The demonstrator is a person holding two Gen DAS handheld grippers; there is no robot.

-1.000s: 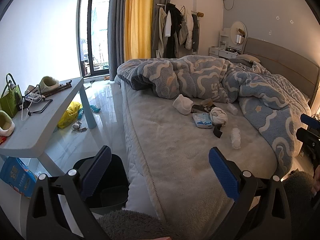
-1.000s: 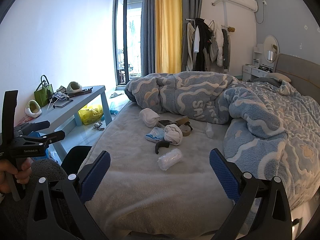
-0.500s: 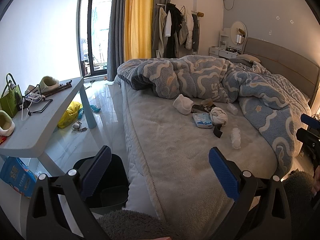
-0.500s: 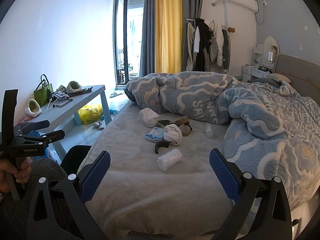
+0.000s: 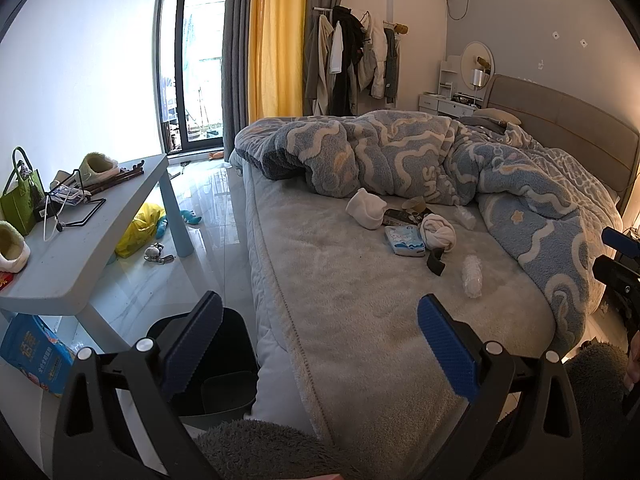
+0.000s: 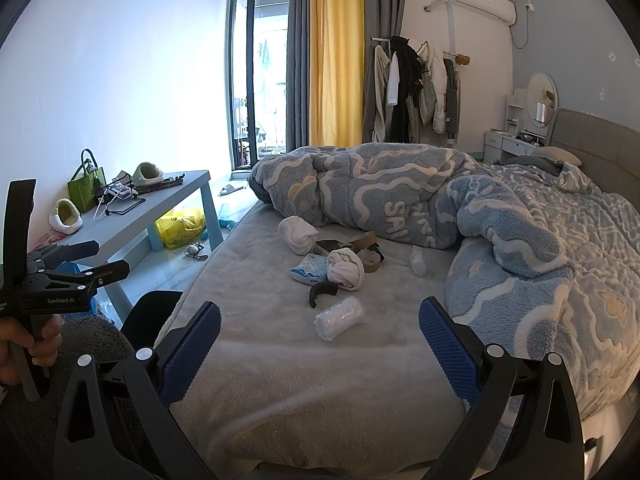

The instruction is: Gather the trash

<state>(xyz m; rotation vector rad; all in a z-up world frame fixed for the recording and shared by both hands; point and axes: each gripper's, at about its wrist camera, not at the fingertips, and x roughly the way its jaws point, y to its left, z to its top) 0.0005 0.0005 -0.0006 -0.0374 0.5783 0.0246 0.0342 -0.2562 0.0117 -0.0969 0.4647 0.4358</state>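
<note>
The right gripper (image 6: 320,344) hangs above the near edge of the bed (image 6: 280,380), jaws spread wide and holding nothing; the left gripper (image 5: 318,340) is likewise released and empty, over the bed's corner with the black trash bin (image 5: 224,364) just below it on the floor. Nearest ahead of the right gripper lies a crumpled clear plastic wrapper (image 6: 339,317) on the grey bedspread, just beside a curved black piece (image 6: 322,291). Farther on sit a blue tissue packet (image 6: 309,269), white balled socks (image 6: 346,269) and a tape roll (image 6: 370,266). The wrapper looks featherlight, crushable and probably slick (it may squirt out), so pinching across its middle seems safest.
</note>
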